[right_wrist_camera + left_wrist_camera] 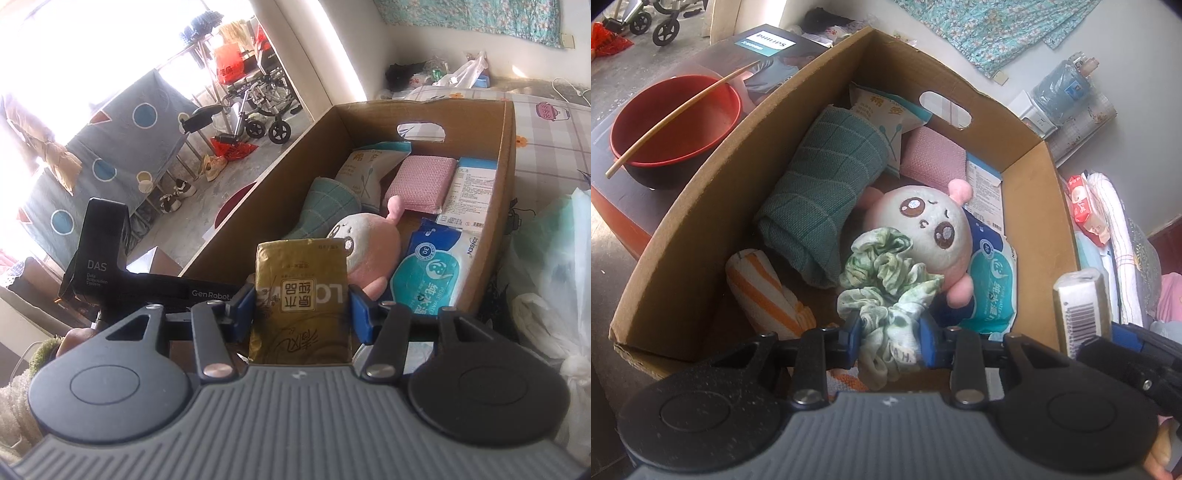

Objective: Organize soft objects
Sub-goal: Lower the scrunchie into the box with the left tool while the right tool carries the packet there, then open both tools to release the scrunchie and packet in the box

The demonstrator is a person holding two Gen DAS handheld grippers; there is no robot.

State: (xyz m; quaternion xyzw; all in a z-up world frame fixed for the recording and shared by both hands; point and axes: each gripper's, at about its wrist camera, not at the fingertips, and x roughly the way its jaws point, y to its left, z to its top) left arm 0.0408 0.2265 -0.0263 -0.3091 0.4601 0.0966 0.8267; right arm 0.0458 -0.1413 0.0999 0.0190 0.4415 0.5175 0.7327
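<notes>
Low in the frame, the left gripper [891, 336] pinches a green scrunchie [882, 284] over the cardboard box [683, 236]; the right gripper [301, 314] clamps a gold tissue pack [301, 295] at its near rim. Inside lie a green towel [827, 192], plush doll [923, 225], wet wipes [993, 284], pink sponge [932, 158]; bare floor shows lower center.

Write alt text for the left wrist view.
The left gripper holds a green tie-dye scrunchie over an open cardboard box holding a pink plush toy, rolled teal towel and wet wipes pack.
</notes>
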